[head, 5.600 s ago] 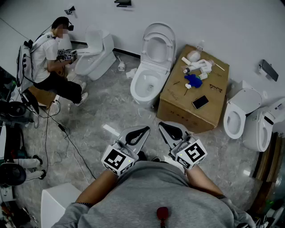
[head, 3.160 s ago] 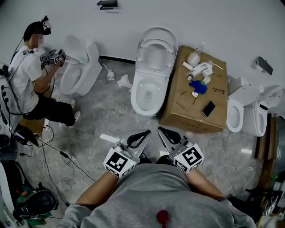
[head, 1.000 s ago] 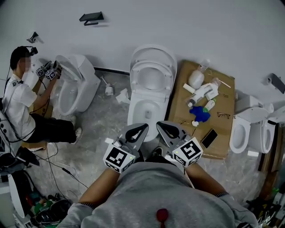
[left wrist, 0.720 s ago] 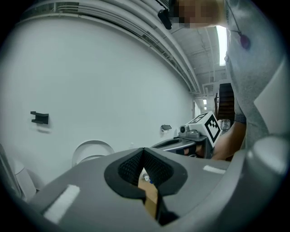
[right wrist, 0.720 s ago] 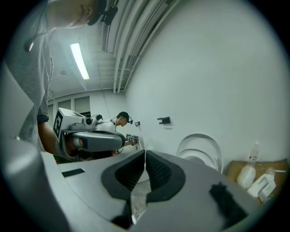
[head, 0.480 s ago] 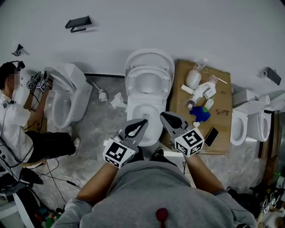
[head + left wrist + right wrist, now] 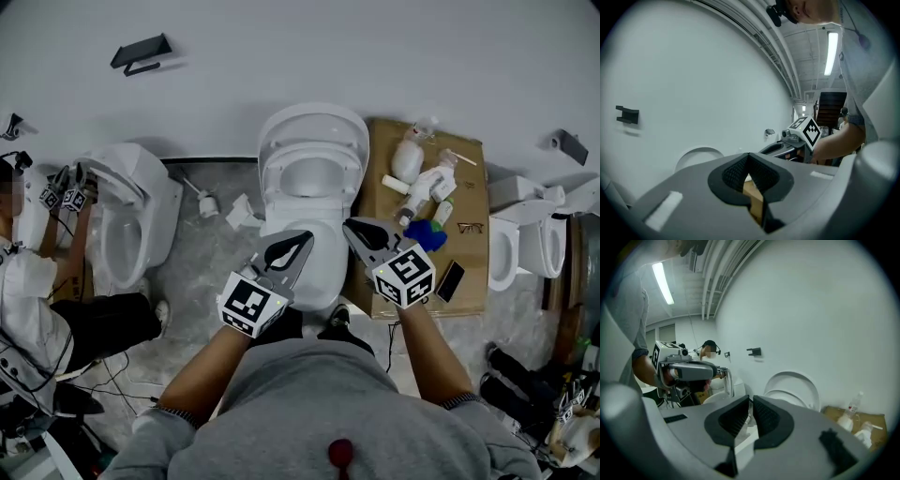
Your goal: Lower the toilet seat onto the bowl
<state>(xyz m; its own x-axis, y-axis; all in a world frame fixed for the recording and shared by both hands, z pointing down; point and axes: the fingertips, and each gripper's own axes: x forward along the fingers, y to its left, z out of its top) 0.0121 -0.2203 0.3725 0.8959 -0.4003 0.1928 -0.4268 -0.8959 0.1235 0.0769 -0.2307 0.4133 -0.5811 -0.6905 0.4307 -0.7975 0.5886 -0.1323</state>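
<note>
Toilet seat (image 7: 278, 176) upright, left tool (image 7: 302, 238) and right tool (image 7: 351, 226) closed, empty

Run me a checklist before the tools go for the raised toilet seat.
1. Seat raised against the lid: ok, ready to lower.
2. Left tool and right tool empty: ok, both shut on nothing.
3. Tools short of the seat: ok, both hover above the bowl.
4. Bowl rim free of objects: cannot tell, the tools cover part of it.
5. Cardboard box clear of the seat's path: ok, it stands beside the bowl, with its bottles on top.
6. Other person out of the way: ok, at another toilet far left.
</note>
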